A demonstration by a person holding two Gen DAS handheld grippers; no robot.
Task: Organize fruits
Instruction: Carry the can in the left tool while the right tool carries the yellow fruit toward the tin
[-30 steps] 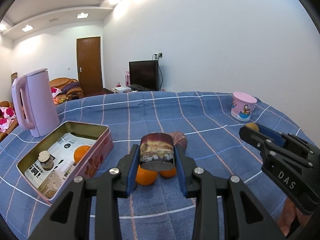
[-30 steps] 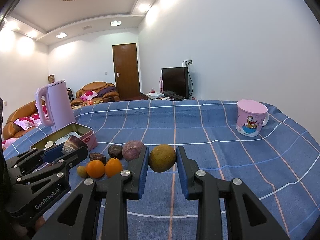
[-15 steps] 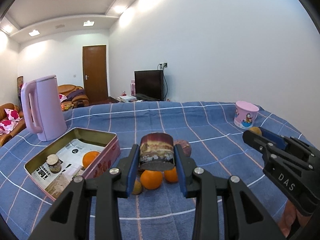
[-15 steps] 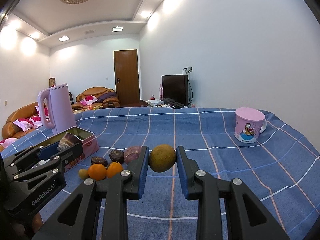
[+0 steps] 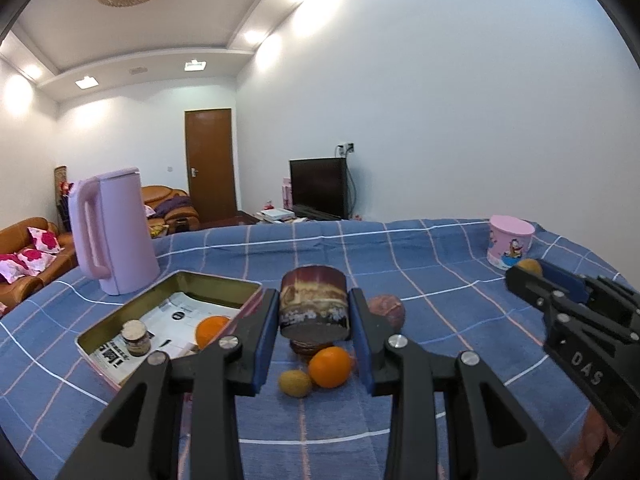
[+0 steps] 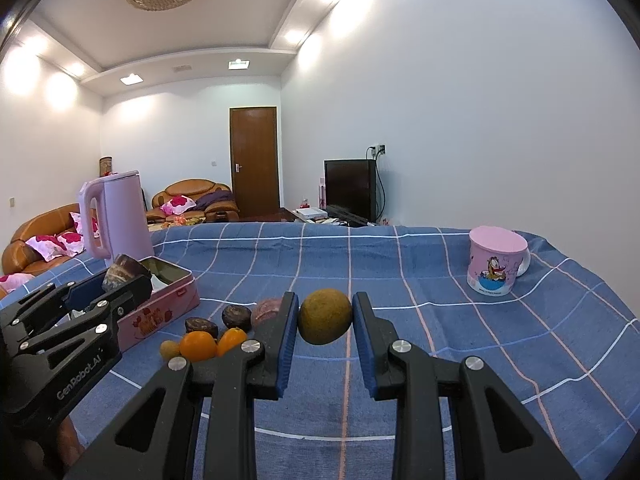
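Note:
My left gripper (image 5: pixel 314 312) is shut on a short brown patterned can (image 5: pixel 313 300), held above the fruit pile. Below it on the blue checked cloth lie an orange (image 5: pixel 330 367), a small yellow-green fruit (image 5: pixel 295 383) and a reddish-purple fruit (image 5: pixel 386 312). My right gripper (image 6: pixel 325 318) is shut on a round yellow-green fruit (image 6: pixel 325 312), just right of the pile. The right wrist view also shows two oranges (image 6: pixel 197 346), two dark fruits (image 6: pixel 201 326) and the left gripper (image 6: pixel 116 284) at the left. An open pink tin box (image 5: pixel 216 280) holds an orange (image 5: pixel 212 328) and a small jar (image 5: pixel 136 338).
A pink kettle (image 5: pixel 114 232) stands behind the tin at the left. A pink cartoon mug (image 6: pixel 496 260) sits at the far right of the table. Sofas, a door and a television lie beyond the table's far edge.
Both wrist views have tilted upward, showing more ceiling, so the table and fruit pile sit lower in frame. Both grips are unchanged.

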